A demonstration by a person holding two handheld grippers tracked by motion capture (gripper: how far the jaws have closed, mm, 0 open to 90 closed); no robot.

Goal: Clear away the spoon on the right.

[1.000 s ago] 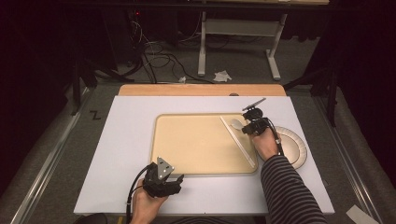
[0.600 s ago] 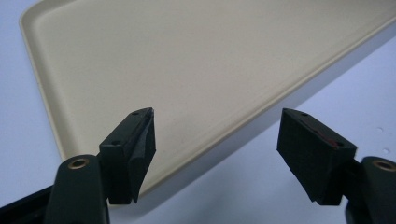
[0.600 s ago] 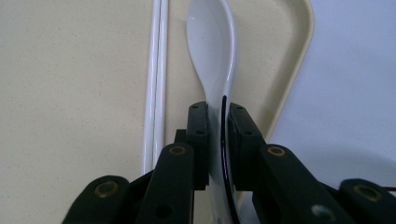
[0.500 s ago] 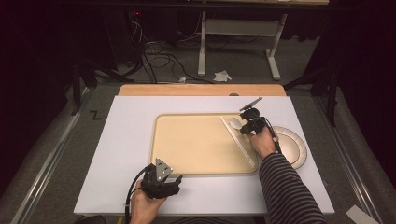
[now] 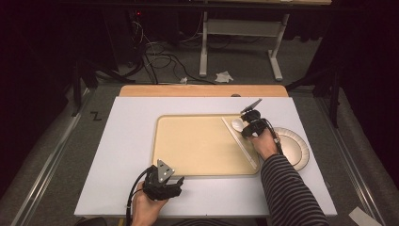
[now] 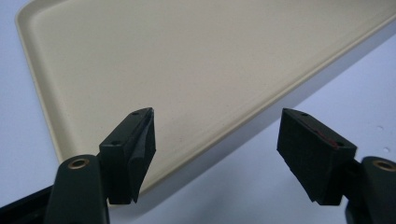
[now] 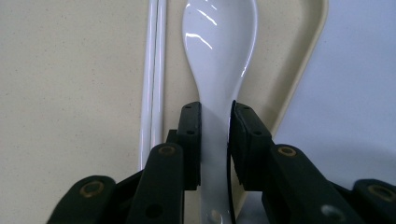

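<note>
**A:** Status on the right side?

**B:** Spoon (image 7: 218, 56) is on the beige tray (image 7: 70, 93), near its far right corner, lying just beside a pair of white chopsticks (image 7: 153, 74). My right gripper (image 7: 215, 140) straddles the spoon's handle, and its jaws have just been opening. I see a thin gap on the right-hand side of the handle; the left-hand pad looks at or very near it. I read that as let go, not clamped.

**A:** From above?

**B:** In the high view the right gripper (image 5: 248, 126) sits over the tray's (image 5: 197, 146) right edge, the spoon's bowl (image 5: 237, 124) pokes out beyond it, and the chopsticks (image 5: 241, 144) run diagonally down that side. A round white plate (image 5: 296, 150) lies off the tray on the white board (image 5: 127, 141), partly under my right hand (image 5: 266, 143).

**A:** Left?

**B:** My left gripper (image 5: 162, 181) is low at the near edge of the board, just short of the tray's near rim. Its own view shows the jaws well apart with nothing between them — just the tray's (image 6: 187, 56) rim and bare surface ahead of the gripper (image 6: 217, 135).
</note>
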